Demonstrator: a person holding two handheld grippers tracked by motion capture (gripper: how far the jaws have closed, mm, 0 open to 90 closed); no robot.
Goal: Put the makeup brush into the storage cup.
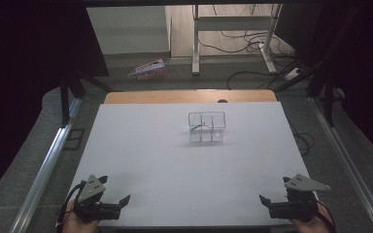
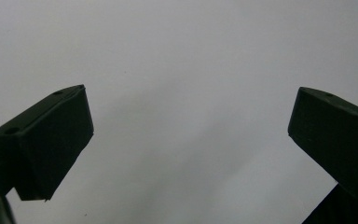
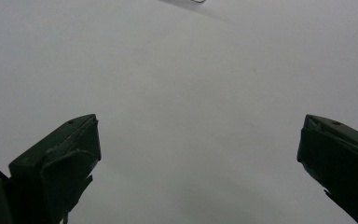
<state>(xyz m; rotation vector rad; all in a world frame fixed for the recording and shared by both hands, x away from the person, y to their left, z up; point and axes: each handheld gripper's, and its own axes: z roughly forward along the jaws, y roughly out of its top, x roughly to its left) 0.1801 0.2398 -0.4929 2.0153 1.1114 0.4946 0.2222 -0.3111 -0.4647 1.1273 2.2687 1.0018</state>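
Note:
A small clear box (image 1: 207, 127) with thin dividers stands on the white tabletop (image 1: 175, 160), past its middle and slightly right. A thin dark stick leans inside the box's left part. My left gripper (image 1: 115, 191) rests at the near left corner of the table, open, with bare white surface between its fingers (image 2: 51, 140). My right gripper (image 1: 274, 190) rests at the near right corner, open as well, its fingers (image 3: 60, 158) spread wide over bare table. A sliver of the clear box (image 3: 191, 1) shows at the top edge of the right gripper view. Both grippers are far from the box.
A wooden strip (image 1: 189, 96) edges the table's far side. Beyond it on the floor lie a pink packet (image 1: 148, 70), a desk frame's legs (image 1: 195, 43) and loose cables (image 1: 252, 46). Metal rails (image 1: 48, 160) run along both sides, with black curtains beyond.

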